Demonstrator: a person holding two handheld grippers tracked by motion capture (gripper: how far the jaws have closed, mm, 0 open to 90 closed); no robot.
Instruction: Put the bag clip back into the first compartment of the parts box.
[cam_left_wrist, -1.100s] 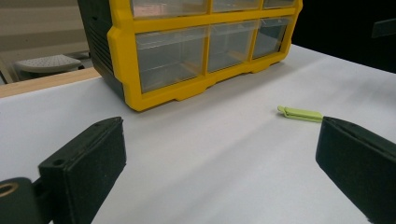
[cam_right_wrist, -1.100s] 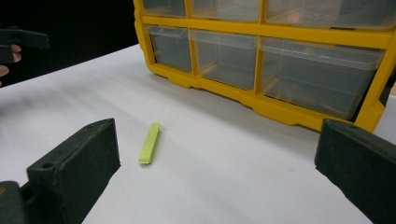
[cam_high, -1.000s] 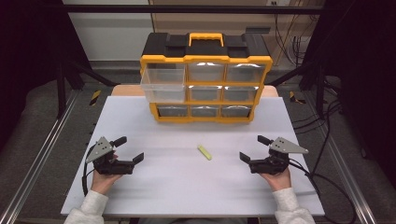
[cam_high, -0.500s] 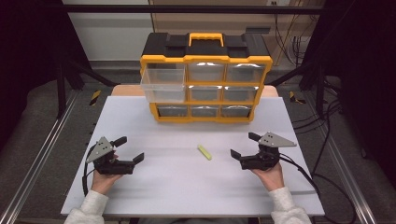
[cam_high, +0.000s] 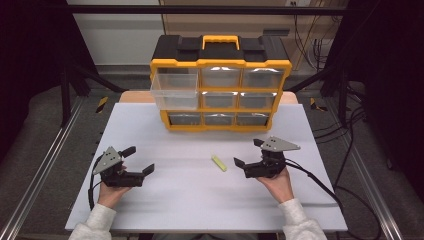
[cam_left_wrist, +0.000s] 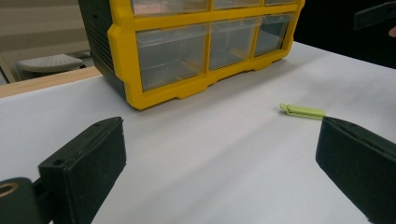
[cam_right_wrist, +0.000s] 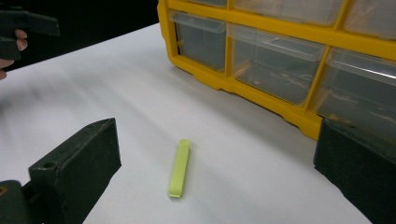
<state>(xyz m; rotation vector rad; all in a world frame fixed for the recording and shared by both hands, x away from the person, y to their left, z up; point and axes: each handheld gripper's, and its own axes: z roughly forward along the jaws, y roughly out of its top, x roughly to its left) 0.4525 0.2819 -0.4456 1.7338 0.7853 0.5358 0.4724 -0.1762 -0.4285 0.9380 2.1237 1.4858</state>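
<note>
On the white table (cam_high: 150, 130) a yellow-and-black drawer cabinet (cam_high: 220, 82) stands at the far middle, with 3 rows of 3 clear drawers; its top-left drawer (cam_high: 175, 89) is pulled out toward the near side. A small light-green clip (cam_high: 218, 163) lies flat on the bare surface near the table's middle, well apart from the cabinet. The left gripper (cam_high: 139, 161) rests low at the near left, held in the person's left hand (cam_high: 111, 192) with the forearm coming in from the near edge; its jaws point right and are spread wide with nothing between them. The right gripper (cam_high: 248, 153) sits at the near right in the right hand (cam_high: 277, 184), jaws pointing left toward the clip and also spread wide, just beside the clip without touching it. In the right gripper view the clip lies between the 2 open jaws, farther out on the table.
</note>
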